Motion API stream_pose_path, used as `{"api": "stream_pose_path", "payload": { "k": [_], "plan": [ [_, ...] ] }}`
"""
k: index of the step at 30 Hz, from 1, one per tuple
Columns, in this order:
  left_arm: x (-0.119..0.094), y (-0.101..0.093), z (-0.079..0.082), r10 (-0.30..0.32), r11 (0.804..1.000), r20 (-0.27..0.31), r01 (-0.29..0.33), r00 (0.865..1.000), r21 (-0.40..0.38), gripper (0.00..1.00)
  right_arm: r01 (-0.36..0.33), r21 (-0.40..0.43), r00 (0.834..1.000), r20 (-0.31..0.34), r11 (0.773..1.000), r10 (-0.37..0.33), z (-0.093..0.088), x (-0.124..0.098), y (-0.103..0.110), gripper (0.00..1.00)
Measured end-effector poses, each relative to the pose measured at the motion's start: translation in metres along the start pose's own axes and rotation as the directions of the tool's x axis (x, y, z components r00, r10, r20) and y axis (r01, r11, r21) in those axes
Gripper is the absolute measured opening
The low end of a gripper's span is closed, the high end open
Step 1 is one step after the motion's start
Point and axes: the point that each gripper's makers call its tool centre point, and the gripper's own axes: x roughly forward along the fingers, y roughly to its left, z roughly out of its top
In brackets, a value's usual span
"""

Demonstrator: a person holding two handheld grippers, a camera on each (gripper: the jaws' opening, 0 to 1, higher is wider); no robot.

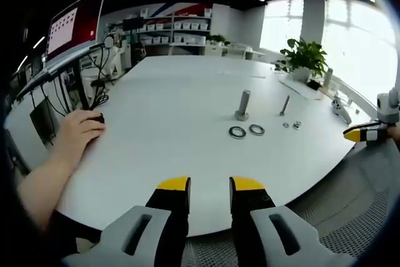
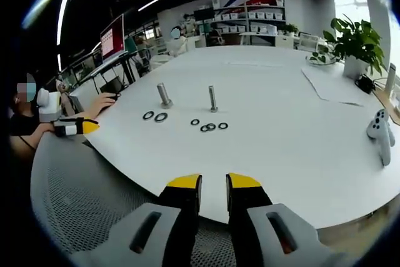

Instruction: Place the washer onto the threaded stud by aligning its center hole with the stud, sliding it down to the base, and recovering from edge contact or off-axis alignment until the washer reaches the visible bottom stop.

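On the white table (image 1: pixel 169 110) a thick threaded stud (image 1: pixel 242 105) stands upright, with a thinner stud (image 1: pixel 285 105) to its right. Two large dark washers (image 1: pixel 237 132) (image 1: pixel 257 129) lie flat before the thick stud, and small washers (image 1: pixel 297 124) lie near the thin one. In the right gripper view I see the thick stud (image 2: pixel 164 95), the thin stud (image 2: pixel 213 99), the large washers (image 2: pixel 161 117) and several small washers (image 2: pixel 211 127). My left gripper (image 1: pixel 209 193) and right gripper (image 2: pixel 214 190) hang off the table's near edge, both open and holding nothing.
A person's hand (image 1: pixel 78 132) rests on a mouse (image 1: pixel 97 117) at the left, below a monitor (image 1: pixel 75 23). A white game controller (image 2: pixel 380 132), a paper sheet (image 2: pixel 331 82) and a potted plant (image 2: pixel 356 42) sit at the right. A mesh chair (image 2: pixel 81 198) lies below the table edge.
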Motion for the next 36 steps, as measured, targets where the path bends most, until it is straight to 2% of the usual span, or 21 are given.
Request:
{"api": "stream_pose_path", "payload": {
  "k": [16,23,36],
  "plan": [
    [0.0003,0.0008,0.0016,0.002,1.0,0.008,-0.002,1.0,-0.008,0.22,-0.015,-0.015,1.0,-0.012,1.0,0.015,-0.0012,0.0014,0.0023,0.17],
    [0.0003,0.0,0.0,-0.004,1.0,-0.004,0.004,1.0,-0.003,0.22,-0.005,-0.026,1.0,-0.019,1.0,0.005,-0.0021,0.0016,0.0008,0.18],
    [0.001,-0.0007,-0.0013,-0.009,1.0,-0.012,0.009,1.0,0.0,0.21,-0.032,-0.032,0.999,-0.045,0.999,0.031,-0.0059,0.0029,0.0054,0.18]
  ]
}}
